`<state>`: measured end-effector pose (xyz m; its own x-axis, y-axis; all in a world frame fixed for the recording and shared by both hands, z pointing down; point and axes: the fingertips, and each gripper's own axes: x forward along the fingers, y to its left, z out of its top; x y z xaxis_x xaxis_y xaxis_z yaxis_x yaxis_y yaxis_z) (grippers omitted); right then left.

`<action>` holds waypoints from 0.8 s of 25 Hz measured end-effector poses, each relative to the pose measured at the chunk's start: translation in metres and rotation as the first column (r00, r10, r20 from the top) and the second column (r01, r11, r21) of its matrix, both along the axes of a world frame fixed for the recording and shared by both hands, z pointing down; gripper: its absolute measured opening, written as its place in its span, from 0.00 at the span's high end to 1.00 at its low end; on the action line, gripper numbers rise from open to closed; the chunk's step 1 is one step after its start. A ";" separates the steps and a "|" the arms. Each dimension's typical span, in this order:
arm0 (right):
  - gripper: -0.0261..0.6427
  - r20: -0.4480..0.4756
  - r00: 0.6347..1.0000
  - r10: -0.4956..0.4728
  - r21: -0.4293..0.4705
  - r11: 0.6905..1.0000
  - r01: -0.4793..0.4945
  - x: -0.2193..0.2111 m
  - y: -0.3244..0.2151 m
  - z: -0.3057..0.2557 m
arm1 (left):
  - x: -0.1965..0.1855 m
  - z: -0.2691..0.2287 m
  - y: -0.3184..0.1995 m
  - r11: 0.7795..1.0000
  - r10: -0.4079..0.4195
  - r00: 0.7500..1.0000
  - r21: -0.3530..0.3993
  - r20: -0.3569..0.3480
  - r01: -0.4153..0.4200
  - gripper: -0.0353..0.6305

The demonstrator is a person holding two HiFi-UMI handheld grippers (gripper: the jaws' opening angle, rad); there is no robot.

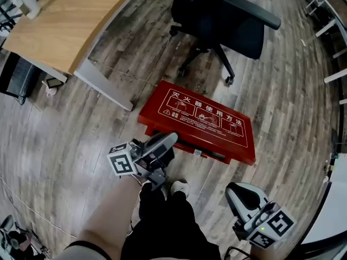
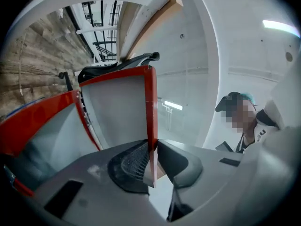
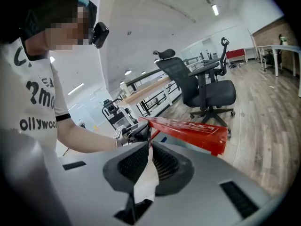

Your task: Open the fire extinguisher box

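Gripping the near edge of the box [image 1: 209,121], your left gripper [image 1: 169,141] has its jaws clamped on the red rim of the lid [image 2: 150,102], which is tilted up off the box on the floor [image 1: 70,145]. Your right gripper [image 1: 238,193] hangs near the box's right front corner, jaws together, empty.
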<state>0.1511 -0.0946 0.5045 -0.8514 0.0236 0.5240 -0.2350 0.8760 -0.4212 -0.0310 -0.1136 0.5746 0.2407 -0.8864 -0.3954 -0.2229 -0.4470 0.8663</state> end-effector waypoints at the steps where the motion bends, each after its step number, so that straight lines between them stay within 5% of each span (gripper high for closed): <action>1: 0.94 -0.001 1.000 0.011 0.000 1.000 -0.011 -0.005 -0.009 -0.012 | -0.006 -0.011 -0.011 1.000 0.002 1.000 -0.006 -0.004 -0.002 0.86; 20: 0.94 0.018 0.970 0.242 0.048 0.969 -0.243 -0.031 -0.047 -0.097 | -0.050 -0.073 -0.095 0.987 0.042 0.999 -0.157 0.001 -0.042 0.89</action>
<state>0.1200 -0.1414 0.4071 -0.8349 -0.2097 0.5089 -0.4379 0.8133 -0.3832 -0.0811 -0.2087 0.5012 0.2805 -0.9264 -0.2512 -0.2108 -0.3148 0.9255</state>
